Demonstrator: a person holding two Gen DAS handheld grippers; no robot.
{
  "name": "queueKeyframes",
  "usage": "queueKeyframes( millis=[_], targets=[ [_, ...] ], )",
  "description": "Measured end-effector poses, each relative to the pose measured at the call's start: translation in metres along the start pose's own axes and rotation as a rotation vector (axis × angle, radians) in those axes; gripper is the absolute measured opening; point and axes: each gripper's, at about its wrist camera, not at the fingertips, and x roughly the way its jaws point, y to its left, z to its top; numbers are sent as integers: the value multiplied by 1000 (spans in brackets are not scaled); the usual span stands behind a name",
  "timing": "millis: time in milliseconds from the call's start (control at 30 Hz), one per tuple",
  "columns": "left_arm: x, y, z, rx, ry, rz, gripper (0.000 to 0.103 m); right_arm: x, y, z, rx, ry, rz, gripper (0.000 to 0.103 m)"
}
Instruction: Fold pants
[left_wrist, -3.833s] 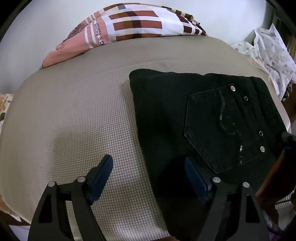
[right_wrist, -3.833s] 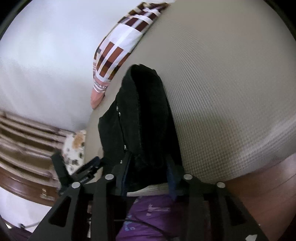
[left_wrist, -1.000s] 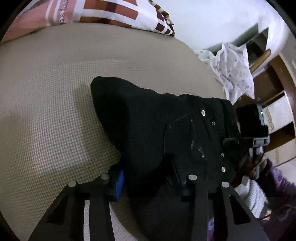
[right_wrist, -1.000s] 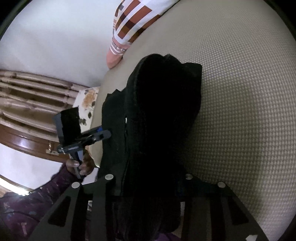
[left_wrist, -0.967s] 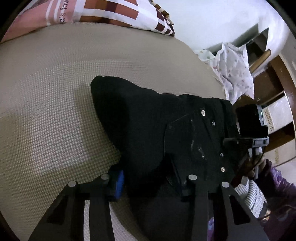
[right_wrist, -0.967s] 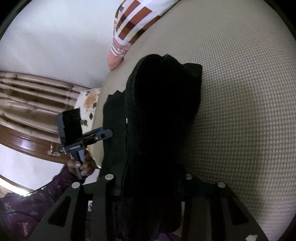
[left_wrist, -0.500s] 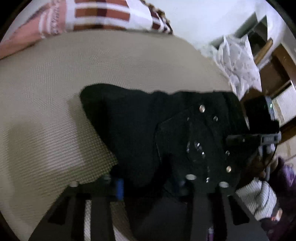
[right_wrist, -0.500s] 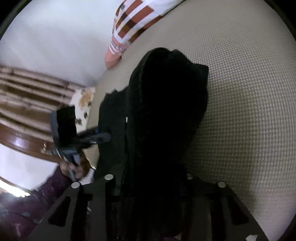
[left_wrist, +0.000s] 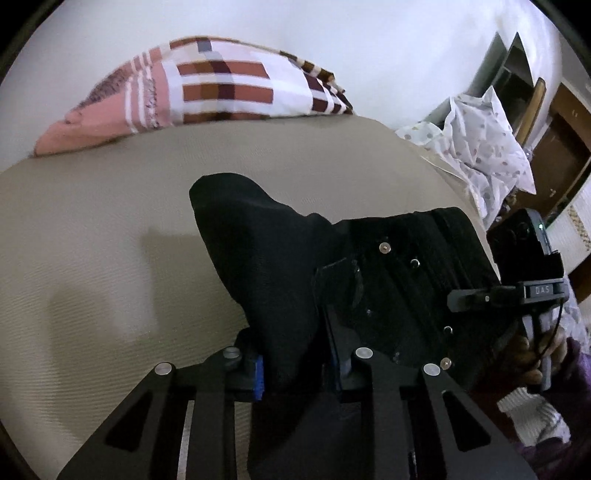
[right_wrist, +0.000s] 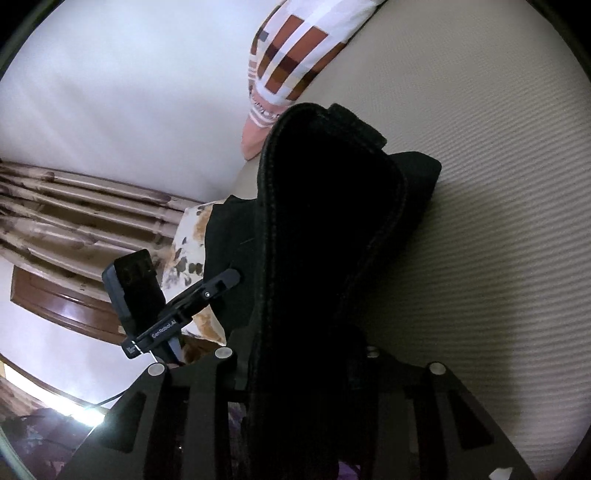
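The black pants (left_wrist: 280, 258), folded into a thick bundle with a studded back pocket (left_wrist: 402, 288), hang lifted above the beige bed (left_wrist: 92, 229). My left gripper (left_wrist: 297, 365) is shut on the bundle's near edge. My right gripper (right_wrist: 299, 365) is shut on the other side of the pants (right_wrist: 325, 221), at the waistband; its fingertips are hidden by the cloth. The right gripper also shows at the right of the left wrist view (left_wrist: 517, 291), and the left gripper at the left of the right wrist view (right_wrist: 177, 314).
A pink and brown checked pillow (left_wrist: 207, 85) lies at the far edge of the bed against the white wall. A white patterned cloth (left_wrist: 484, 144) is heaped at the right by wooden furniture. A floral cushion (right_wrist: 192, 266) sits by a wooden headboard (right_wrist: 66, 218).
Both grippers have raised the pants off the bed and brought them more upright. About four seconds ago the pants lay flat and the left gripper was open.
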Motion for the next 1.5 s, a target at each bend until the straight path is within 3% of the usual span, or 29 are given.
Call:
queueKeyframes(
  millis=[600, 1000, 1500],
  targets=[
    [-58, 74, 2, -58, -108, 152, 26, 85, 58, 25, -39, 53, 73, 30],
    [-70, 136, 23, -101, -160, 222, 26, 151, 85, 71, -73, 97, 88, 30],
    [-58, 223, 73, -161, -223, 305, 26, 235, 96, 146, -97, 107, 128, 30]
  ],
)
